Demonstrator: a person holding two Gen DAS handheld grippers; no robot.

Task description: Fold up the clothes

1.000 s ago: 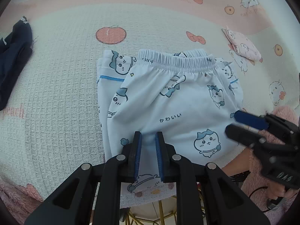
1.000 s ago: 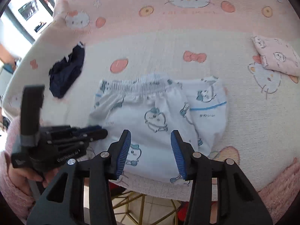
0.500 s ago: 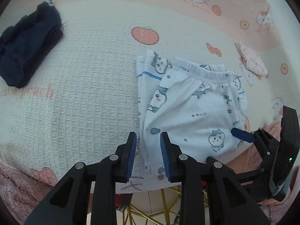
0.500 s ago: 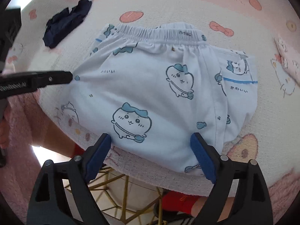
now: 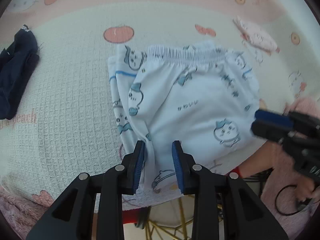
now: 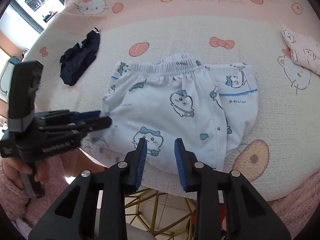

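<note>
White cartoon-print cotton shorts [image 6: 170,108] lay folded on the table [image 6: 180,38]; left gripper [image 5: 158,160] opening, right gripper [image 6: 160,154] closing, both ungrasping.

Ahead of my jaws spreads a blanket [image 6: 180,32] with cat and peach prints. Below them I see a gold wire frame [image 6: 158,206] over floor tiles [image 6: 170,204]; far left, a window [image 6: 30,2].

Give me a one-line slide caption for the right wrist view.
Right gripper closing over the near edge of folded cartoon-print shorts on a pink blanket, left gripper at their side.
</note>
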